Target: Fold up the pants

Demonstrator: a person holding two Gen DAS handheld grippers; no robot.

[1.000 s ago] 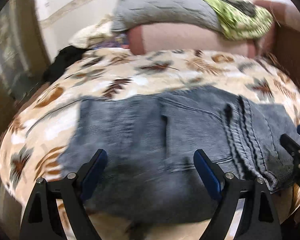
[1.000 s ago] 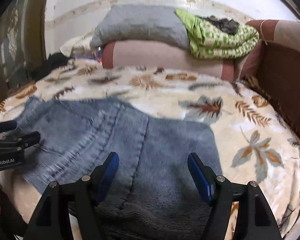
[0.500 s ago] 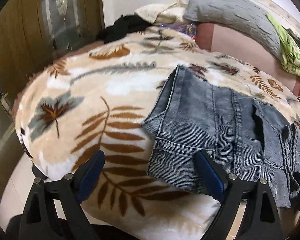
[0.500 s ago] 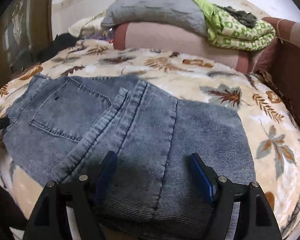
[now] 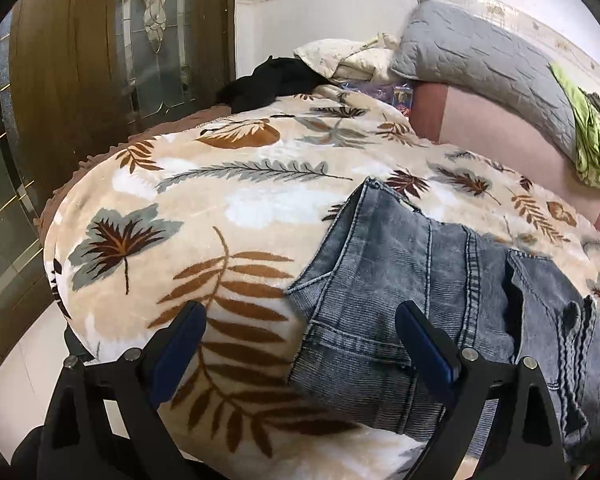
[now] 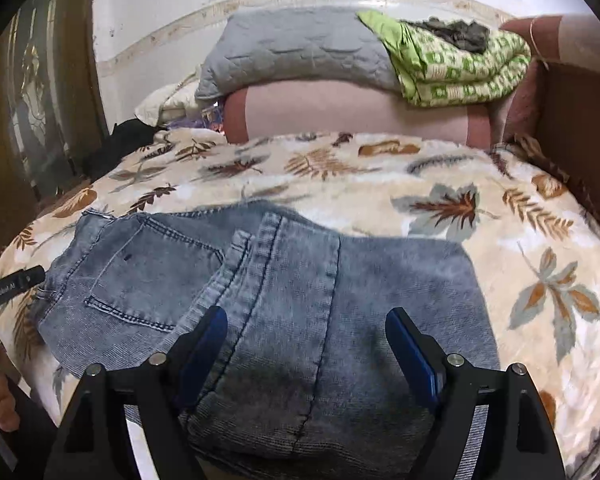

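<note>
Left wrist view first: far left there's a brown wooden door with patterned glass panels [image 5: 100, 80], then a beige fleece blanket with brown and grey leaf print [image 5: 228, 208] covering the bed. The left hand-held gripper [image 5: 300, 344] hangs over the bed's near edge with its blue-padded jaws spread wide; they've just been opening a bit more. Its left pad is over bare blanket, the right pad is over the waistband end of the folded blue-grey denim pants [image 5: 440, 280], and nothing is clamped. Further back sit a black garment [image 5: 268, 84] and a grey quilted pillow [image 5: 480, 60], with a green patterned blanket [image 5: 592, 148] at the far right.

Right wrist view: the left tool's black tip pokes in at the left edge, just beside the pants [image 6: 260, 300], which lie flat on the near part of the blanket [image 6: 500, 220] with a back pocket facing up. The right hand-held gripper [image 6: 306, 344] is above the pants, jaws also wide apart and just been opening, gripping nothing. The pink bolster [image 6: 340, 112] lies behind.
</note>
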